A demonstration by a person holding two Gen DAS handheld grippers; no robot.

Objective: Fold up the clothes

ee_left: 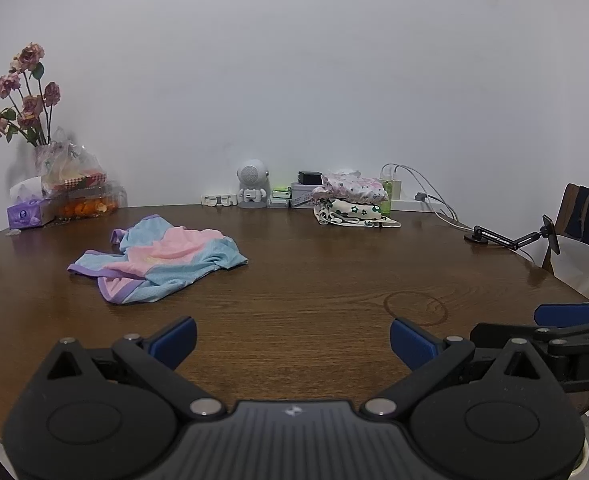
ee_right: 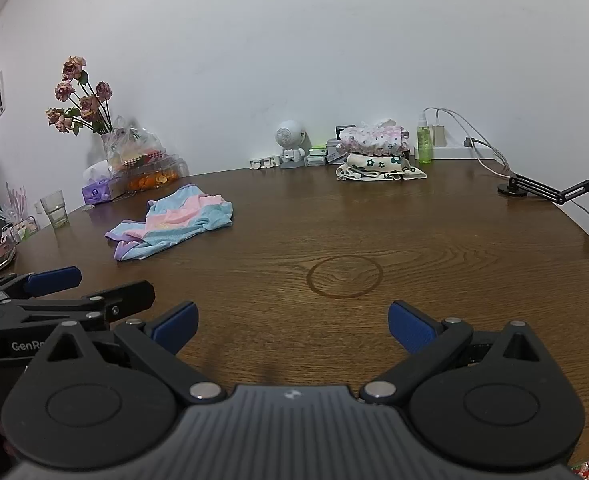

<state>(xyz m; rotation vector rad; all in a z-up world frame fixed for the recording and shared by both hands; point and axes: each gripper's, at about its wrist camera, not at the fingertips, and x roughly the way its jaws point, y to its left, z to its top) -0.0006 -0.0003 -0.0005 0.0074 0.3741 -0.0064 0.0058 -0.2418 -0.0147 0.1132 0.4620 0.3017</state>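
A crumpled pink, light-blue and purple garment [ee_left: 158,264] lies on the brown wooden table [ee_left: 314,280], left of centre; it also shows in the right wrist view [ee_right: 174,220]. My left gripper [ee_left: 292,342] is open and empty, above the table's near edge, well short of the garment. My right gripper [ee_right: 292,326] is open and empty, to the right of the left one. The right gripper shows at the right edge of the left wrist view [ee_left: 566,320]. A stack of folded floral clothes [ee_left: 352,200] sits at the back of the table, also in the right wrist view [ee_right: 374,152].
Along the back wall stand a vase of roses [ee_left: 26,96], a bagged snack pile [ee_left: 78,188], a tissue box [ee_left: 28,214], a small robot figure [ee_left: 252,184], a green bottle [ee_right: 424,142] and cables. A glass [ee_right: 54,208] is at far left. A black phone holder [ee_right: 554,188] is at right.
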